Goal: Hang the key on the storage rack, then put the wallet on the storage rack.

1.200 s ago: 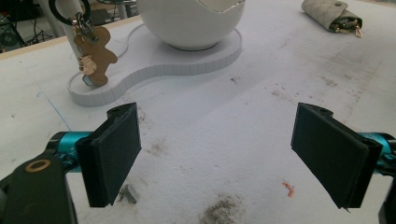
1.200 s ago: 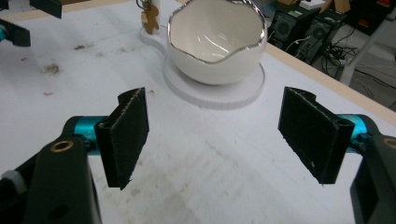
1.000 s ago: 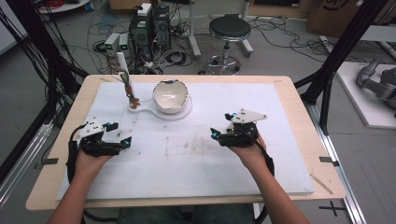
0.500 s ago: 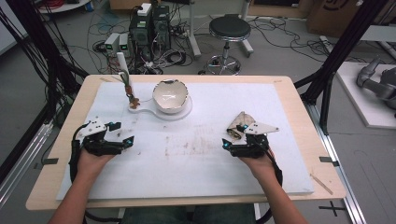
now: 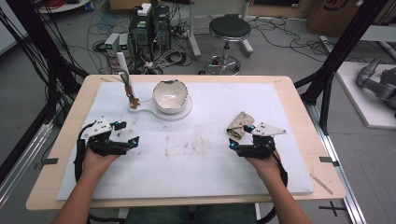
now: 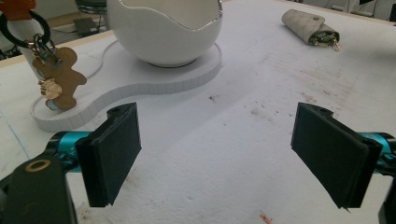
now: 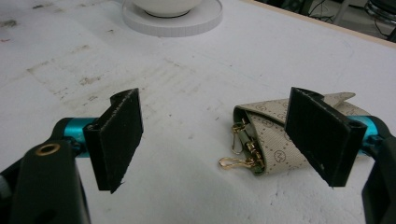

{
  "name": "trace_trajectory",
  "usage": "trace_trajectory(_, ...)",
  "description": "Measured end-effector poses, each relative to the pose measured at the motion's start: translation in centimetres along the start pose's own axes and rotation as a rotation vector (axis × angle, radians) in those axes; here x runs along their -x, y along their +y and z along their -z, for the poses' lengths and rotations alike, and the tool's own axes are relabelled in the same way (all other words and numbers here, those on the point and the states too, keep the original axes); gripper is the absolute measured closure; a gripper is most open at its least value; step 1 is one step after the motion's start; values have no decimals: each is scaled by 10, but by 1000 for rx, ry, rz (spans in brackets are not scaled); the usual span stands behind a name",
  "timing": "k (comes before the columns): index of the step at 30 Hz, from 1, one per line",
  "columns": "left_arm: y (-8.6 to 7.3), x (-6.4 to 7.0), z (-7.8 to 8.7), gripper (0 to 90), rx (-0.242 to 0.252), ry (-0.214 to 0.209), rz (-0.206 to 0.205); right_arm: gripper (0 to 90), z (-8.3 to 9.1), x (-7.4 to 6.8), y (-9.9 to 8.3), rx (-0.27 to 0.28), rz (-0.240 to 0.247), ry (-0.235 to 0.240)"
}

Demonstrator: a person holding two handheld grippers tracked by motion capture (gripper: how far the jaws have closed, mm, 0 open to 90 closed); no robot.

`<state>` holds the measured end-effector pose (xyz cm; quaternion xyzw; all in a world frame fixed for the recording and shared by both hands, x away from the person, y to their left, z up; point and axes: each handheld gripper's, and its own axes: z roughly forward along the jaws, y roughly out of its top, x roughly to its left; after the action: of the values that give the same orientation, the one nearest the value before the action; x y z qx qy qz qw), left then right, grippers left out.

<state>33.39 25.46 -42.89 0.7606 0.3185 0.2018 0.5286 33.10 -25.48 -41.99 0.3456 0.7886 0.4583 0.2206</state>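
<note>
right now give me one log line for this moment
left gripper: open, empty | right gripper: open, beside key pouch, not touching | bowl: on white stand

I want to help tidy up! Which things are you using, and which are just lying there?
Using:
- key pouch, beside the open right tongs
- open left tongs

Just lying there:
- white bowl on its white stand
- gingerbread-man keyring
- stool behind the table

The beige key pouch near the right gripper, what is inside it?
Inside the key pouch, gold clips hang out at its open end. Anything deeper is covered by the fabric flap.
</note>
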Motion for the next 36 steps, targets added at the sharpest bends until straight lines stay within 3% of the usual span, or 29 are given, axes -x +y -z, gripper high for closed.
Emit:
trace_trajectory(11,1,1,-3,158,-6,10,5,199,6,2,-4,6,4,-11)
trace_trajectory(24,3,1,-6,158,0,9,-4,199,9,-2,-8,-23,12,-17)
trace_trajectory(30,6,9,-8,158,-3,23,-4,199,15,-2,-10,-20,4,-22)
trace_trajectory(36,17,24,-26,158,-27,11,-27,199,23,-2,-14,-31,5,-30)
